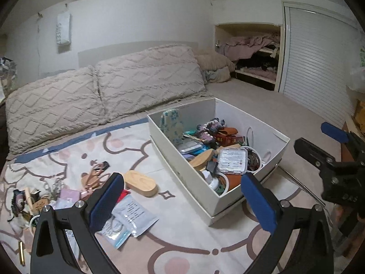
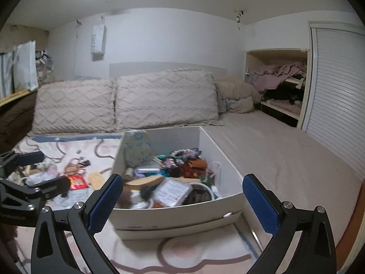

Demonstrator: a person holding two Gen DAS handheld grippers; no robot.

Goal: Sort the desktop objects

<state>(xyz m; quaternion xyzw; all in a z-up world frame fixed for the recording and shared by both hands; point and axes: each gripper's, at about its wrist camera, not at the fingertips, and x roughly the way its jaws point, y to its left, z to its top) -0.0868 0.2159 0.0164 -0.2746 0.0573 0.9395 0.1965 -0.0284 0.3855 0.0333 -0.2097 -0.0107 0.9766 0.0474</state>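
Observation:
A white box (image 1: 196,182) (image 2: 173,219) sits on a patterned blanket and holds several small items, among them a clear plastic case (image 1: 232,161) and a wooden piece (image 1: 202,158). Left of the box lie loose things: a wooden oval tray (image 1: 141,183), sealed plastic packets (image 1: 131,217), rose scissors (image 1: 93,177) and a red packet (image 2: 77,182). My left gripper (image 1: 182,203) is open above the blanket, in front of the box, holding nothing. My right gripper (image 2: 182,203) is open over the box's near wall, also holding nothing. Each gripper shows at the edge of the other's view.
Two quilted pillows (image 1: 102,91) lean against the wall behind the blanket. A beige mattress surface (image 2: 285,155) stretches to the right of the box. An open closet with clothes (image 1: 253,54) and a slatted door (image 1: 319,68) stand at the far right. More small clutter (image 1: 27,201) lies at the blanket's left.

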